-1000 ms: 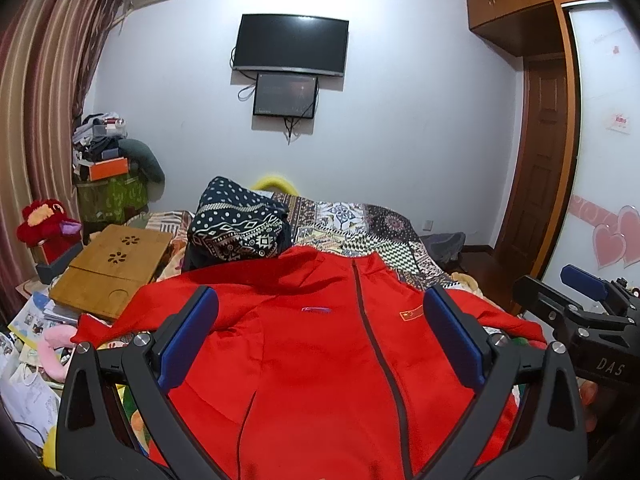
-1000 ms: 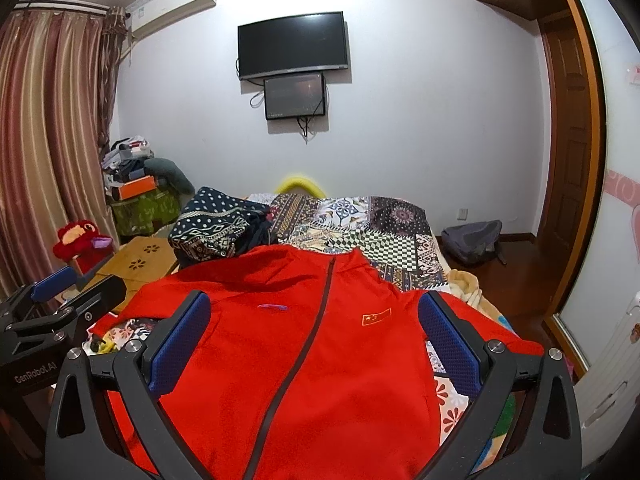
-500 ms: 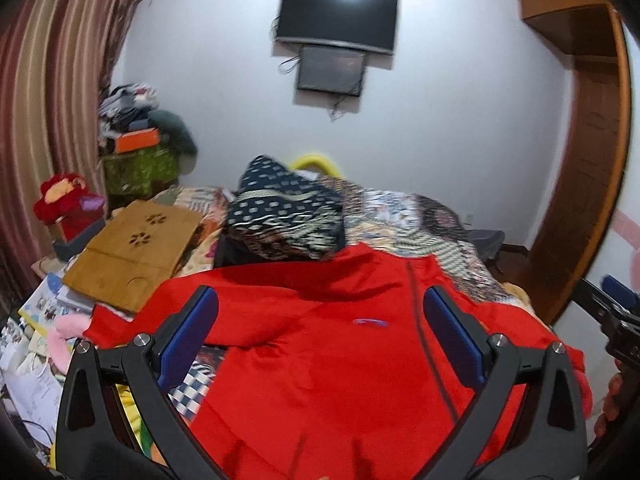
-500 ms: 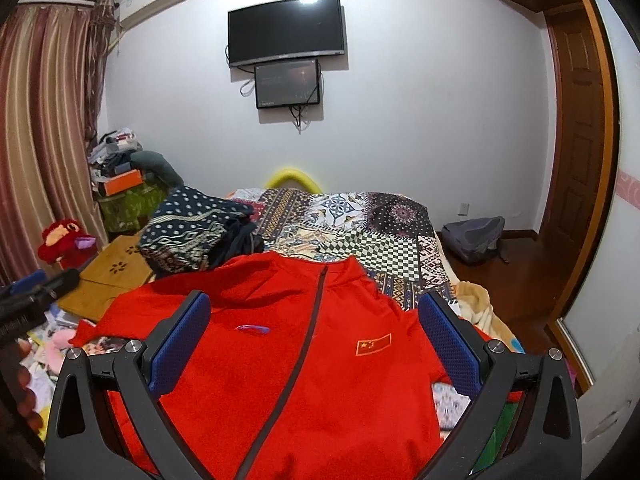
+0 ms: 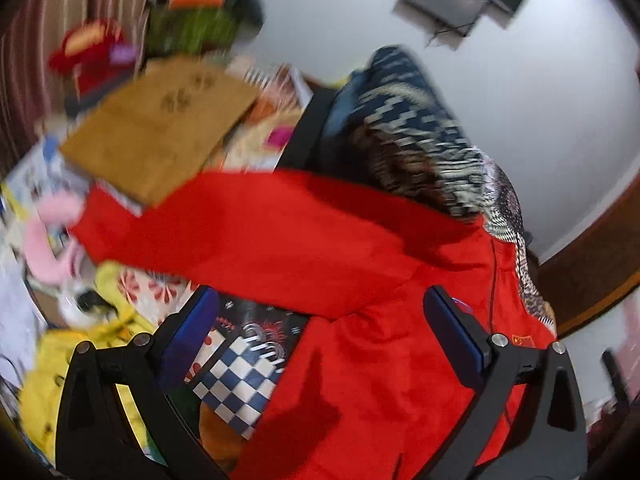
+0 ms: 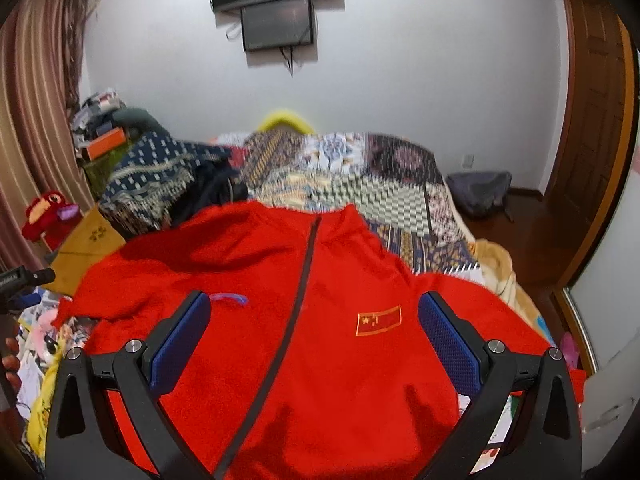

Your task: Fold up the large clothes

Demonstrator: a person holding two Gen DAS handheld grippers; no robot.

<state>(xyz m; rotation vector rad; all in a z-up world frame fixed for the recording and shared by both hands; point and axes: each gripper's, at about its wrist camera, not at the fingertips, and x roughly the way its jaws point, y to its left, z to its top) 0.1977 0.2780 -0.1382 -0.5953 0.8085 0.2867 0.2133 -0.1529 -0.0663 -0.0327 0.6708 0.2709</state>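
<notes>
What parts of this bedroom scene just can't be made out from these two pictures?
- Red jacket: hem cut off by the bottom edge in both views; the right claw covers part.
- Jacket's sleeve end, left wrist view: smeared by motion blur.
- Flag patch, right wrist view: details too small.
- Left claw: open above the cloth; whether it touches is unclear.
- Clutter beside the bed: blurred.

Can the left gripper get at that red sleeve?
Probably yes: the left gripper has its jaws open, and the sleeve lies spread on top, just ahead, with nothing covering it.
</notes>
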